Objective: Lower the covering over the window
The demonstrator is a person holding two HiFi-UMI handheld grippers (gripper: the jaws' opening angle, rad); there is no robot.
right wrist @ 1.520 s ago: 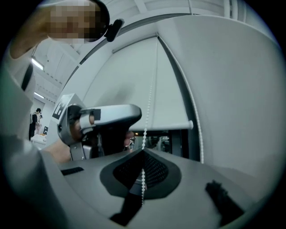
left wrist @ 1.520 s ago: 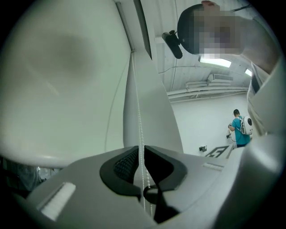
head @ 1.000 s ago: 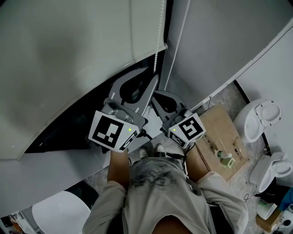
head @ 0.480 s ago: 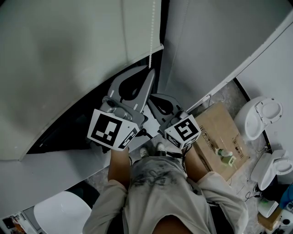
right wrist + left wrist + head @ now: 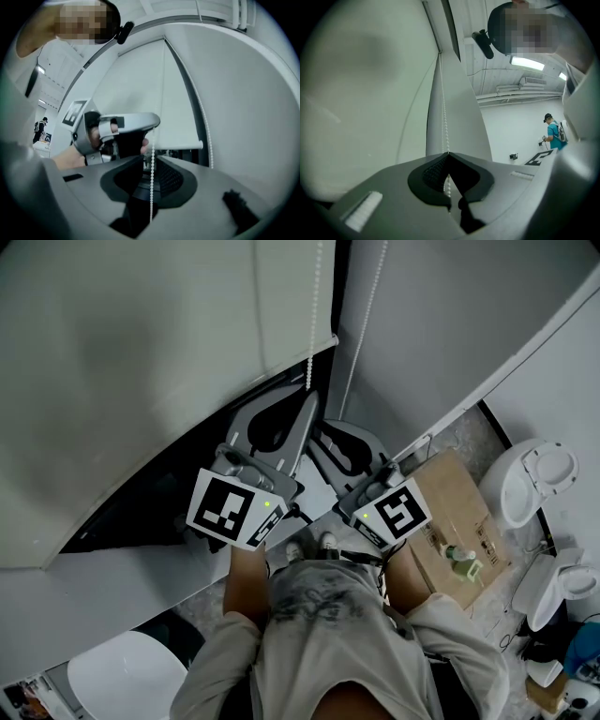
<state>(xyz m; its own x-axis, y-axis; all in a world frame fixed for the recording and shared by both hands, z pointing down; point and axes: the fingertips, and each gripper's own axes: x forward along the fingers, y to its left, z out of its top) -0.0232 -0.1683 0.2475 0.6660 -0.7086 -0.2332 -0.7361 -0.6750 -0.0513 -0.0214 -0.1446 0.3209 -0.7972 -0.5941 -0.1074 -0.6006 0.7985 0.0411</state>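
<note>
The pale roller blind (image 5: 141,362) covered most of the window (image 5: 131,507), with only a dark strip showing under its bottom edge. A cardboard box (image 5: 450,521) sat on the floor to the person's right. The left gripper (image 5: 448,153) was pressed together on the bead chain (image 5: 443,112), which hung just beside the blind's right edge. The right gripper (image 5: 151,157), held lower than the left, had its jaws slightly apart. The same strand of chain dropped through the gap, and the pads did not pinch it.
</note>
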